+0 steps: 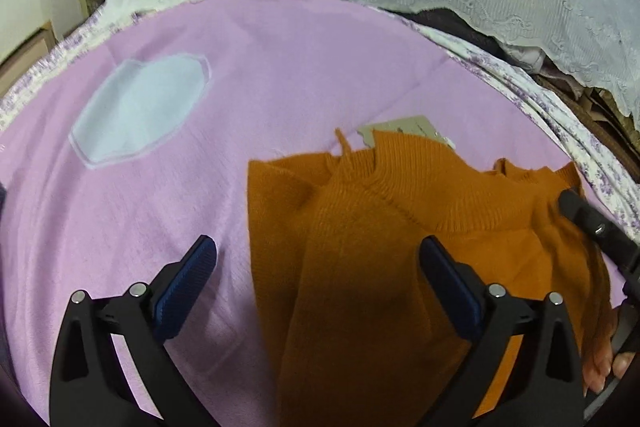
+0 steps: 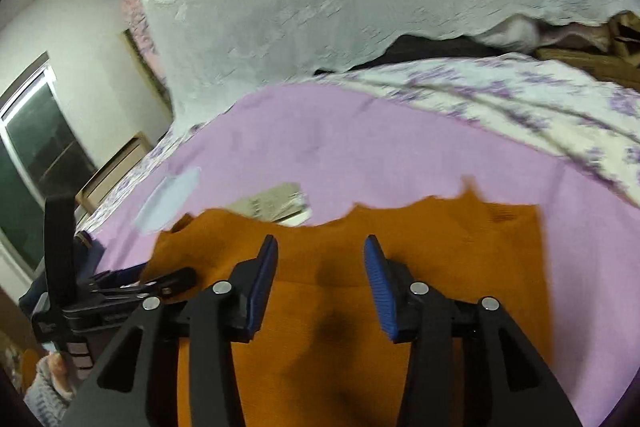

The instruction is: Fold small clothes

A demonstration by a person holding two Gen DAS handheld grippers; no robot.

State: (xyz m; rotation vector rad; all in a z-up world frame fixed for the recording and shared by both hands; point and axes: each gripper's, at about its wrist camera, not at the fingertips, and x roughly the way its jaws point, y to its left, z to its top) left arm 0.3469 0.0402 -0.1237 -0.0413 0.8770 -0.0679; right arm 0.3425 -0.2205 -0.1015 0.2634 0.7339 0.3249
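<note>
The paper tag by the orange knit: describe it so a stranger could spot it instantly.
Start at the lilac blanket covering the bed. On it lies the orange knit garment; the paper tag peeks out flat behind its ribbed far edge. It is grey-beige, stiff and printed, unlike the pale blue cloud patch.

We see the right gripper (image 2: 320,259) over the orange knit garment (image 2: 360,307) on the lilac sheet (image 2: 360,139), jaws apart, nothing between them. Paper tag (image 2: 276,205) at the garment's far edge; left gripper (image 2: 176,279) at its left edge.

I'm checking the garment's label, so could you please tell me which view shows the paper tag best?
The right wrist view: the paper tag lies mostly uncovered beyond the orange knit, though blurred. The left wrist view shows only a corner behind the knit's collar.
</note>
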